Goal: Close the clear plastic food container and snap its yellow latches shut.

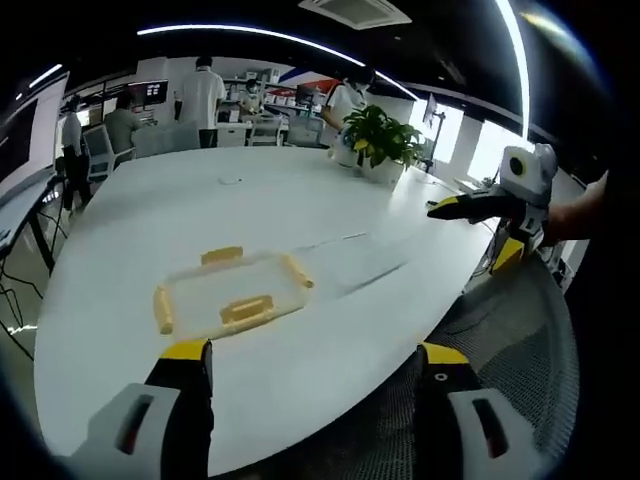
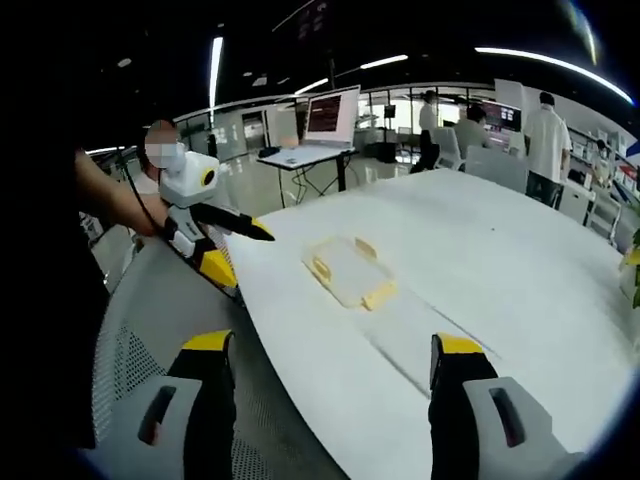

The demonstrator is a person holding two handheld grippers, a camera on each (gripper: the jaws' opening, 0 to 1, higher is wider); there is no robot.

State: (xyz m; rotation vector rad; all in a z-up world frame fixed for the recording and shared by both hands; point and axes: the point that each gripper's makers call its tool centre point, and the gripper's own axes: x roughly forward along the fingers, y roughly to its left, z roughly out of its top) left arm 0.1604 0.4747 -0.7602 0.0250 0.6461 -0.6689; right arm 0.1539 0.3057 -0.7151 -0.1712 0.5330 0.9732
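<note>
1. My left tongs (image 1: 312, 372) are spread wide with nothing between them, hanging over the near edge of the white tabletop (image 1: 300, 200). Only the yellow-tipped black ends show; the rest is cut off at the bottom of the left gripper view.
2. Right tongs (image 2: 335, 368) are the same deal: wide apart, gripping nothing, over the tabletop's edge and the grey mesh chair back (image 2: 150, 320).
3. The clear plastic container (image 1: 232, 293) sits flat on the tabletop ahead of the left tongs, well apart from both. The clear plastic is so see-through I mostly just catch its outline.
4. Its yellow latches (image 1: 247, 309) are what stand out, 4 of them around the rim in the left gripper view. Can't tell if any are snapped down, or if the lid is seated.
5. A faint clear shape lies on the tabletop just beside the container, too washed out to identify.
6. A potted plant (image 1: 380, 140) stands at the far side; people in the background are small and blurry.
</note>
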